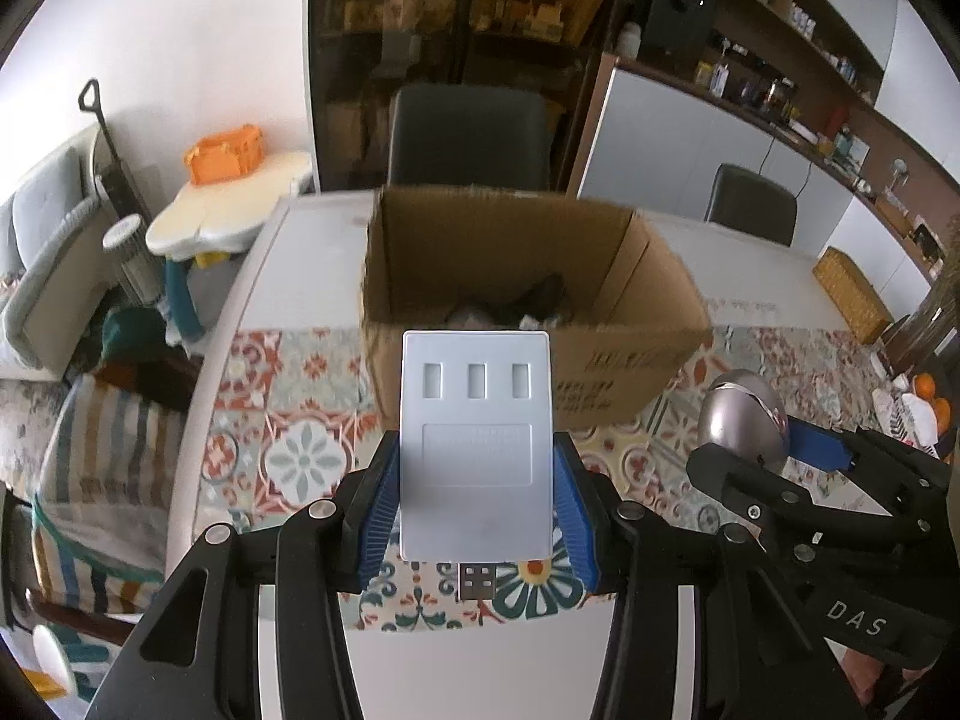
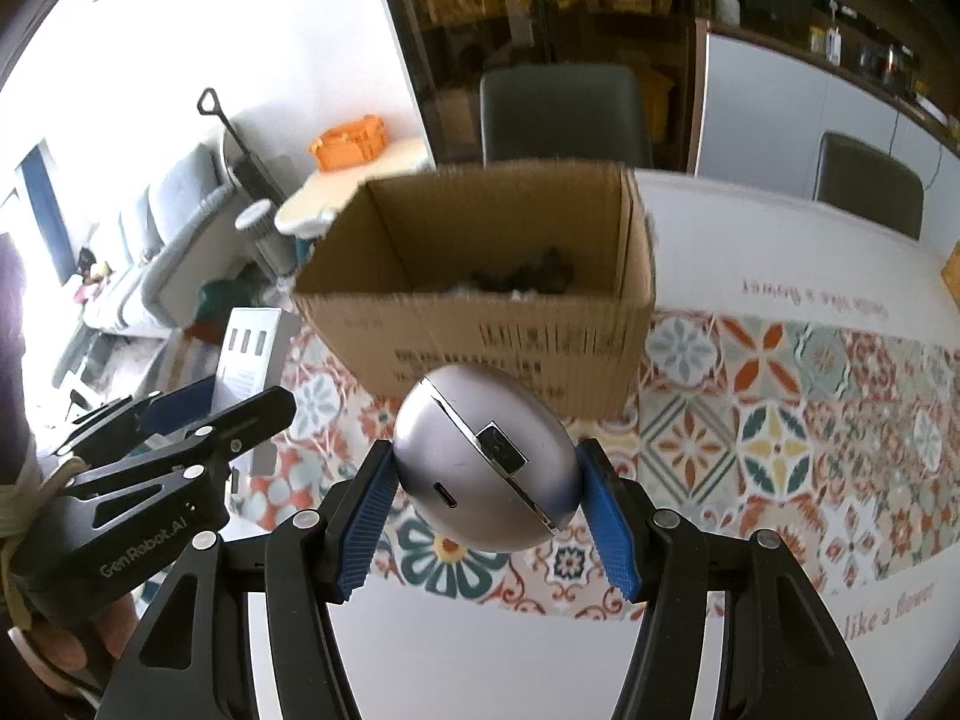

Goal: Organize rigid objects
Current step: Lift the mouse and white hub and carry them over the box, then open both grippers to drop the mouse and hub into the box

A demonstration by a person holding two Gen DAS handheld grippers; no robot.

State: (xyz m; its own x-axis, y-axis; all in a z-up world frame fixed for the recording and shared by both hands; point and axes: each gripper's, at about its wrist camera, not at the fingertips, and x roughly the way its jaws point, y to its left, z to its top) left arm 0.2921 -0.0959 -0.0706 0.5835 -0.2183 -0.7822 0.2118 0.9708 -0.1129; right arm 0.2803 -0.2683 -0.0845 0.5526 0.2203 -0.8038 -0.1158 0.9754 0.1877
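Observation:
My left gripper (image 1: 477,474) is shut on a flat white USB hub (image 1: 477,444), its plug end pointing toward the camera. It hangs above the patterned table runner (image 1: 288,420), in front of an open cardboard box (image 1: 630,372). My right gripper (image 2: 487,468) is shut on a silver egg-shaped device (image 2: 486,462) with a slot and a small port. In the left wrist view the silver device (image 1: 744,420) shows at the right. The right wrist view catches the hub (image 2: 249,354) at the left. Dark items lie inside the box (image 2: 480,336).
The table (image 1: 480,648) is white beyond the runner. Dark chairs (image 1: 468,132) stand behind the box. A wicker box (image 1: 852,294) sits at the table's right. A child's table with an orange crate (image 1: 225,153) and a sofa (image 1: 42,276) are to the left.

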